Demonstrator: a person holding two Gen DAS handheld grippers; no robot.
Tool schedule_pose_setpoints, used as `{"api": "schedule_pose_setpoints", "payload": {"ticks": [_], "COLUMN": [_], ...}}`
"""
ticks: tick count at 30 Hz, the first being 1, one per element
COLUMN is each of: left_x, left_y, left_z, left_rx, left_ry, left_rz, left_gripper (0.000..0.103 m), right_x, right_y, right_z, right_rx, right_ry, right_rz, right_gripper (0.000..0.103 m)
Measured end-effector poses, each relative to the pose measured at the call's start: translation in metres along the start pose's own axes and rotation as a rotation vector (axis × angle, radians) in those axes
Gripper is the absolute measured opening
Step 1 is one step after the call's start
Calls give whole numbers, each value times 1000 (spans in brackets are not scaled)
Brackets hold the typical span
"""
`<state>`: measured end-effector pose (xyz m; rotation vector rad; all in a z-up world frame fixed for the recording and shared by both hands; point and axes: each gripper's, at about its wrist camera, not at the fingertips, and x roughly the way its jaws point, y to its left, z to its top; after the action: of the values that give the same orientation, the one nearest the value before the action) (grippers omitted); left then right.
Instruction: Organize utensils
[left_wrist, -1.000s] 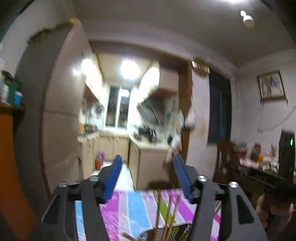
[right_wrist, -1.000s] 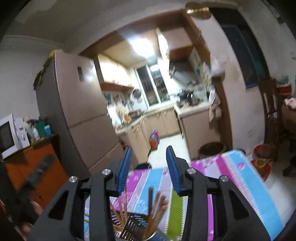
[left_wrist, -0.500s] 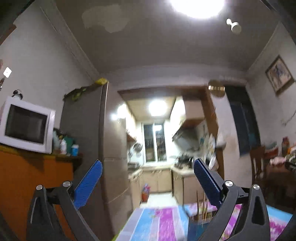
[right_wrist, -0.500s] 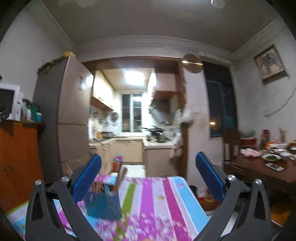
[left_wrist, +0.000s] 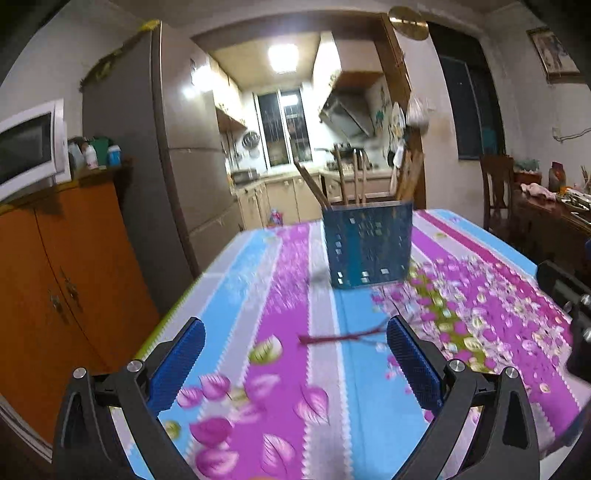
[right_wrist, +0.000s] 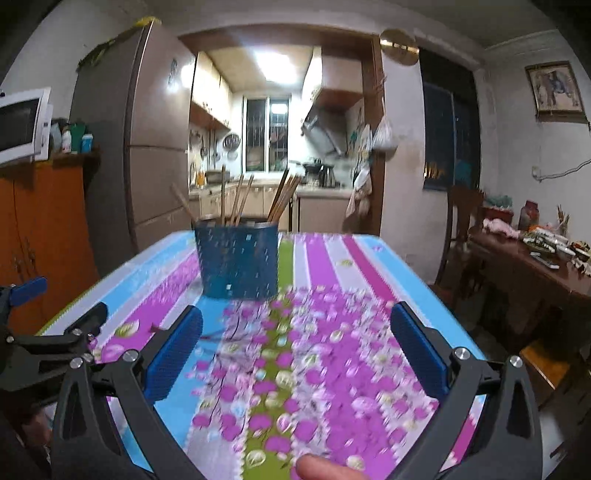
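Note:
A blue perforated utensil holder (left_wrist: 368, 244) (right_wrist: 238, 255) stands upright on the flowered tablecloth (left_wrist: 280, 280) (right_wrist: 325, 295), with several wooden chopsticks (left_wrist: 351, 177) (right_wrist: 280, 197) sticking out of its top. My left gripper (left_wrist: 295, 363) hovers open over the near part of the table, well short of the holder, nothing between its blue pads. My right gripper (right_wrist: 295, 350) is open too, also empty, the holder ahead and to its left. The left gripper shows at the left edge of the right wrist view (right_wrist: 48, 332). A fingertip (right_wrist: 321, 467) pokes in at the bottom.
An orange cabinet (left_wrist: 55, 280) with a white microwave (left_wrist: 29, 147) stands left of the table, a grey fridge (left_wrist: 177, 147) behind it. A dark wooden chair (right_wrist: 461, 229) and a cluttered side table (right_wrist: 535, 258) stand on the right. The kitchen doorway lies beyond.
Both grippers have pulled back and down from above the holder to the near side of the table, and their jaws went from narrow to wide open. The holder now stands farther ahead.

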<state>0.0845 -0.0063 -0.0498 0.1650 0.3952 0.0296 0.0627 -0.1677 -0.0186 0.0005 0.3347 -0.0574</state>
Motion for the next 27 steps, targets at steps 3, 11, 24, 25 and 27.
{"api": "schedule_pose_setpoints", "payload": {"ticks": [3, 11, 24, 25, 27], "left_x": [5, 13, 15, 16, 16], "left_y": [0, -3, -16, -17, -17], "left_z": [4, 3, -3, -3, -3], "left_rx": [-1, -5, 30, 23, 17], "left_ry": [24, 52, 26, 28, 35], "left_rz": [-3, -23, -3, -3, -13], "left_gripper": [98, 98, 97, 97, 97], "right_x": [6, 6, 6, 6, 7], "right_y": [7, 7, 5, 3, 2], "right_z": [-8, -13, -13, -13, -13], "right_rx": [-8, 18, 25, 29, 35], "right_ry": [41, 73, 73, 75, 76], "right_rz": [-7, -5, -3, -3, -5], "right_gripper": [98, 98, 98, 98, 98]}}
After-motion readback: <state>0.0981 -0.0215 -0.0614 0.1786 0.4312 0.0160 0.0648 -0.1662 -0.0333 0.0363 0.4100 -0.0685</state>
